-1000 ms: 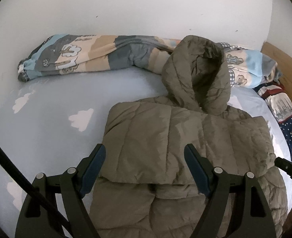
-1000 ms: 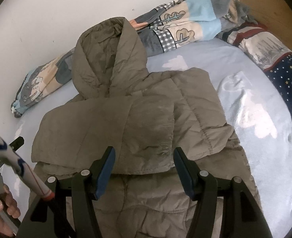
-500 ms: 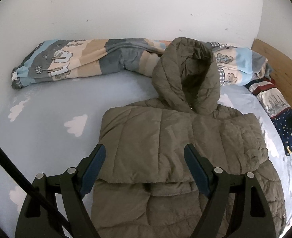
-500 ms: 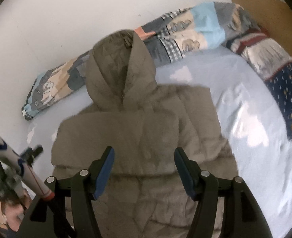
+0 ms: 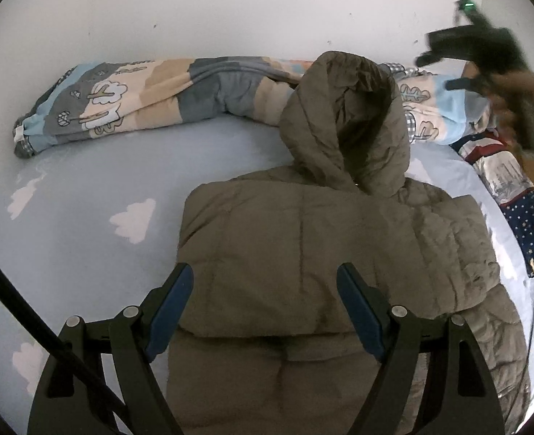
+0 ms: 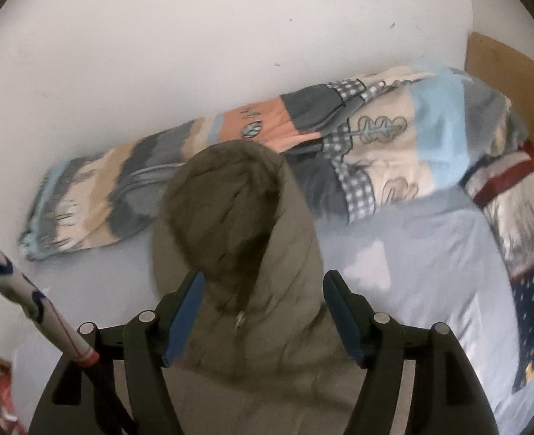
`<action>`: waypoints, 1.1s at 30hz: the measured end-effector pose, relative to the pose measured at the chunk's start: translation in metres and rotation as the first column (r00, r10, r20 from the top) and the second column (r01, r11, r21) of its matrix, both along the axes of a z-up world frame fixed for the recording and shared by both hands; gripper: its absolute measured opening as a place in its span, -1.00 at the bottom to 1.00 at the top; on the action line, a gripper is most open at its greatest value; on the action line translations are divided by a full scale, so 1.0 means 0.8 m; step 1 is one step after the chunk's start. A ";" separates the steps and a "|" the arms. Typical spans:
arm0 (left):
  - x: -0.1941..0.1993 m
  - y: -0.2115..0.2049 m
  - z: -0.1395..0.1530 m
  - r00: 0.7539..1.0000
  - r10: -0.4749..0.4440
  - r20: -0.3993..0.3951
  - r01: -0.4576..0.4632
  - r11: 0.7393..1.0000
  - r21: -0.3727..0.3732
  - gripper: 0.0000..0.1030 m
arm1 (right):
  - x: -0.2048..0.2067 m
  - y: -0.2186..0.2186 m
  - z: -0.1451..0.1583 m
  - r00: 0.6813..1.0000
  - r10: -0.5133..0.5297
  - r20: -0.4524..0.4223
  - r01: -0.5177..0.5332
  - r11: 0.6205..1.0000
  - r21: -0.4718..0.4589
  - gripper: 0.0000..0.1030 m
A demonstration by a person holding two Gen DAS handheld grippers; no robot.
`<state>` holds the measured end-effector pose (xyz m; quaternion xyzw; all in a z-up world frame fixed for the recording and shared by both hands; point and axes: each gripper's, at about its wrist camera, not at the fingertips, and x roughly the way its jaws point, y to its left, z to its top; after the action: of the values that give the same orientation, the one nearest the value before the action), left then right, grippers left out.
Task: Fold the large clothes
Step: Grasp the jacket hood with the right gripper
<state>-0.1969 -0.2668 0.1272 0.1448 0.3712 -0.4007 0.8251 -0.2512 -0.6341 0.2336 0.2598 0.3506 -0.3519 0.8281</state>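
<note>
On the bed sheet (image 5: pixel 85 188), olive hooded jacket (image 5: pixel 303 239) lies folded; both hand-held grippers gape empty.

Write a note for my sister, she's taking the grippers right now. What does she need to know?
Left gripper: open, holding nothing, above the jacket.
Right gripper: jaws just opened wider, holding nothing, above the hood.
Jacket lies on the bed, hood toward the rolled blanket.
Done: both sleeves folded in over the body.
Left: fold the hood down, then likely fold the body in half.
</note>
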 end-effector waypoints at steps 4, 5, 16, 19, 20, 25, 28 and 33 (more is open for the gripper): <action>0.008 0.003 -0.006 1.000 0.013 0.015 -0.014 1.000 0.011 0.56 | 0.047 -0.058 -0.029 0.999 -0.035 -0.002 0.035 0.999 0.023 0.41; 0.011 0.002 -0.008 1.000 0.021 0.013 -0.021 1.000 0.012 0.56 | 0.054 -0.068 -0.035 0.999 -0.041 -0.006 0.042 0.999 0.020 0.41; 0.025 -0.008 -0.029 0.999 0.037 -0.020 -0.036 0.999 0.032 0.56 | 0.127 -0.132 -0.113 0.981 -0.078 -0.177 0.069 0.996 -0.060 -0.86; 0.021 -0.007 -0.025 0.999 0.034 -0.015 -0.034 0.999 0.022 0.56 | 0.103 -0.117 -0.101 0.992 -0.070 -0.103 0.060 0.994 -0.096 -0.87; 0.019 -0.007 -0.023 0.999 0.034 -0.012 -0.034 0.999 0.017 0.56 | 0.093 -0.108 -0.093 0.994 -0.060 -0.088 0.050 0.992 -0.114 -0.88; 0.009 0.000 -0.010 1.000 0.027 0.003 -0.027 1.000 -0.003 0.56 | 0.036 -0.056 -0.042 1.000 0.001 -0.007 -0.002 0.990 -0.139 -0.88; 0.006 0.008 -0.002 1.000 0.029 0.006 -0.029 0.999 -0.019 0.56 | -0.011 -0.014 -0.011 0.998 0.040 0.042 -0.033 0.988 -0.153 -0.88; 0.006 0.021 0.017 0.999 0.045 0.004 -0.045 0.997 -0.066 0.56 | -0.099 0.071 0.006 0.990 0.107 0.091 -0.092 0.983 -0.156 -0.88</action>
<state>-0.1917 -0.2498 0.1411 0.1102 0.3585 -0.3936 0.8393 -0.3303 -0.5775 0.2383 0.1955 0.2938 -0.3223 0.8784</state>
